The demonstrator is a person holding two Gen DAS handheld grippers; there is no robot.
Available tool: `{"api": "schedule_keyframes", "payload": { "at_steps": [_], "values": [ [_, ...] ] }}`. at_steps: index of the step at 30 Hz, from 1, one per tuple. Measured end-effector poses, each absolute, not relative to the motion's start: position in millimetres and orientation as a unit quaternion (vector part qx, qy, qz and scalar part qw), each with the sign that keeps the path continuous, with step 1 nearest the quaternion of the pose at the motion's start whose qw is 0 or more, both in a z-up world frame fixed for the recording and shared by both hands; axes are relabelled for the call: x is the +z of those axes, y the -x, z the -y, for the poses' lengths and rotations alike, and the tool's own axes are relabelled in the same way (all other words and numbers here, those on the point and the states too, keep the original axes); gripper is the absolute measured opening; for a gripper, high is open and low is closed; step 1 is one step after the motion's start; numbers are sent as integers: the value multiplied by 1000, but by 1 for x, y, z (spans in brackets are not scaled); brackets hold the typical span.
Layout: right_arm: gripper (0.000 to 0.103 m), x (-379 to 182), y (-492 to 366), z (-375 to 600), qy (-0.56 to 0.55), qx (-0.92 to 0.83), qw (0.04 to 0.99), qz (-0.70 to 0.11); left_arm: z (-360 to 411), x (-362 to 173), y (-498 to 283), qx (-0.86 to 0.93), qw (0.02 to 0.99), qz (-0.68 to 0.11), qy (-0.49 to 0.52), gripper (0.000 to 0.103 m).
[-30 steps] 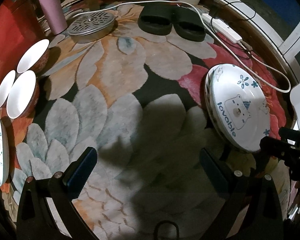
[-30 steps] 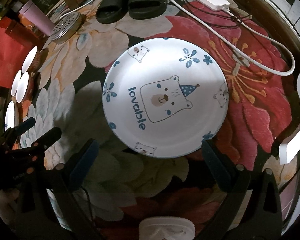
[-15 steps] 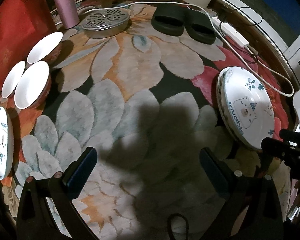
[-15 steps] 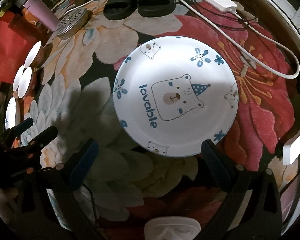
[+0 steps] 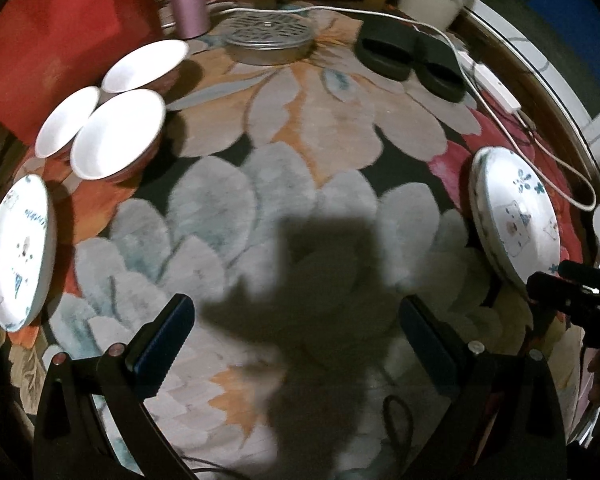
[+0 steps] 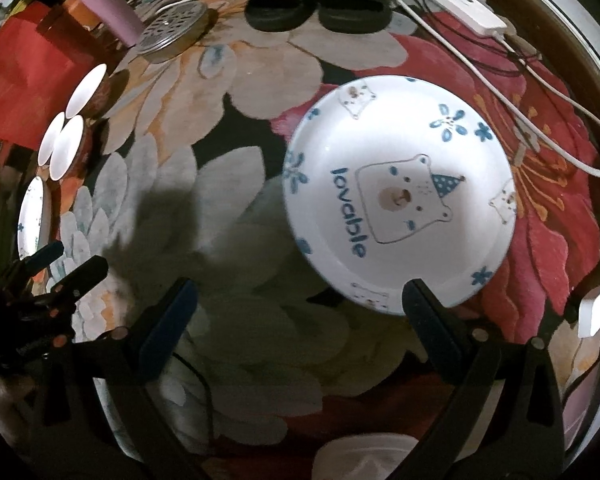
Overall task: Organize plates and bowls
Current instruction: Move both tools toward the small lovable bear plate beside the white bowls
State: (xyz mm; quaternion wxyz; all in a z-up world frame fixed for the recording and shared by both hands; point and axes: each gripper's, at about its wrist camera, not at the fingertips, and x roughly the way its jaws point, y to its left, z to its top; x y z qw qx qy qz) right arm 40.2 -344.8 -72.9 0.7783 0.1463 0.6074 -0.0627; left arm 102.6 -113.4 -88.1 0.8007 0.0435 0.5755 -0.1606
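- The round white ceramic plate with blue flowers and small bear faces (image 6: 400,204) carries the word "lovable" in blue lower-case letters, running beside the drawn bear in a party hat at its middle; it reads clearly in the right wrist view.
- The same plate in the left wrist view (image 5: 516,216) is seen at a slant and its lettering cannot be read there.
- A second round white plate with blue print (image 5: 18,248), at the left edge, bears a short blue word, too blurred to read.
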Motion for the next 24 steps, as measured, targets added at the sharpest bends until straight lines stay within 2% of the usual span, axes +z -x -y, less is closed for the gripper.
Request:
{"api": "schedule_keyframes", "payload": {
  "at_steps": [13, 24],
  "values": [
    [103, -73, -59, 299, -125, -21, 779, -614, 21, -71, -113, -103, 807, -580, -38, 102],
    [103, -63, -92, 222, -54, 52, 782, -619, -72, -54, -113, -46, 807, -588, -16, 102]
  ]
}}
